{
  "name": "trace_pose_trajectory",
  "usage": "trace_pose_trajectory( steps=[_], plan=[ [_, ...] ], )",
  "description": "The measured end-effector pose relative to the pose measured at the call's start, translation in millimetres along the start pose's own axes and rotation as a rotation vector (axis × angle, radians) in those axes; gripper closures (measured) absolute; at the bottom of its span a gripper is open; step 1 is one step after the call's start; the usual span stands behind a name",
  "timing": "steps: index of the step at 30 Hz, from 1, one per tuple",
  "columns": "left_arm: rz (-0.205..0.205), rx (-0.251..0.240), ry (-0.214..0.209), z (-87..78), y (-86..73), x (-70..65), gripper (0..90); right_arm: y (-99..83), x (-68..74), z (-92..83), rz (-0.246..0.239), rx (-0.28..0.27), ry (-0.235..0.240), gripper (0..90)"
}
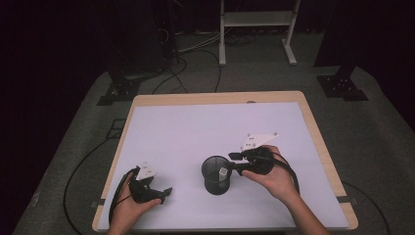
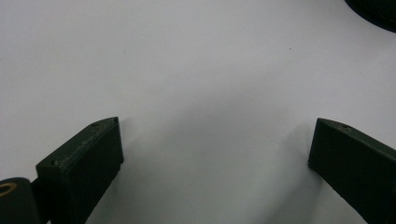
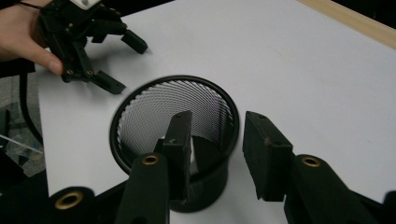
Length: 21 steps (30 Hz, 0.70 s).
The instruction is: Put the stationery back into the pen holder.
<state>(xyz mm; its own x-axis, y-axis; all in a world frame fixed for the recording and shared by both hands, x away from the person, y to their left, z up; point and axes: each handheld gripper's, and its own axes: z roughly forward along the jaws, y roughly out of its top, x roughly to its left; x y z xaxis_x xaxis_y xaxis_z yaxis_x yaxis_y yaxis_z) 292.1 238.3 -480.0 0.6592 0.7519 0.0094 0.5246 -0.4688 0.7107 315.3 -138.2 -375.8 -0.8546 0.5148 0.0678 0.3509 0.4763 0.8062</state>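
One black mesh cup (image 1: 216, 175) stands on the counter (image 1: 195, 127). The right gripper (image 1: 234, 164), at the cup's 3 o'clock, straddles its rim, fingers apart. The left gripper (image 1: 166, 194), at 9 o'clock, is spread, empty.

Black mesh pen cup (image 1: 216, 175), upright, open top, on white table (image 1: 195, 132), front centre-right

1. In the high view the white surface (image 1: 195, 127) is evenly lit while the room around it falls to near black; the picture is soft and slightly grainy.
2. Beneath the left hand-held gripper (image 2: 215, 144), soft grey shadows spread forward from both jaws.
3. Ahead of the right hand-held gripper (image 3: 215, 149), the mesh cup (image 3: 177, 116) is sharp; the near jaws blur slightly.
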Motion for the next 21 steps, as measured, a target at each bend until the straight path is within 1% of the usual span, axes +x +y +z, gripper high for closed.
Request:
trace_pose_trajectory(
  steps=[5,11,18,21],
  plan=[
    [0.001,0.000,0.000,0.0,0.0,0.0,2.2,-11.2,-9.7,-10.6,0.014,-0.005,-0.045,58.8],
    [-0.002,0.000,0.000,0.0,-0.1,-0.2,2.2,-27.8,-19.5,-21.5,0.035,0.004,-0.104,53.7],
    [-0.001,0.000,0.000,0.0,-0.1,-0.2,2.2,-50.5,-28.4,-26.6,0.054,0.027,-0.160,42.8],
    [-0.001,0.000,0.000,-0.1,-0.1,-0.2,2.2,-63.9,-32.6,-27.8,0.071,0.043,-0.182,38.6]
  ],
)
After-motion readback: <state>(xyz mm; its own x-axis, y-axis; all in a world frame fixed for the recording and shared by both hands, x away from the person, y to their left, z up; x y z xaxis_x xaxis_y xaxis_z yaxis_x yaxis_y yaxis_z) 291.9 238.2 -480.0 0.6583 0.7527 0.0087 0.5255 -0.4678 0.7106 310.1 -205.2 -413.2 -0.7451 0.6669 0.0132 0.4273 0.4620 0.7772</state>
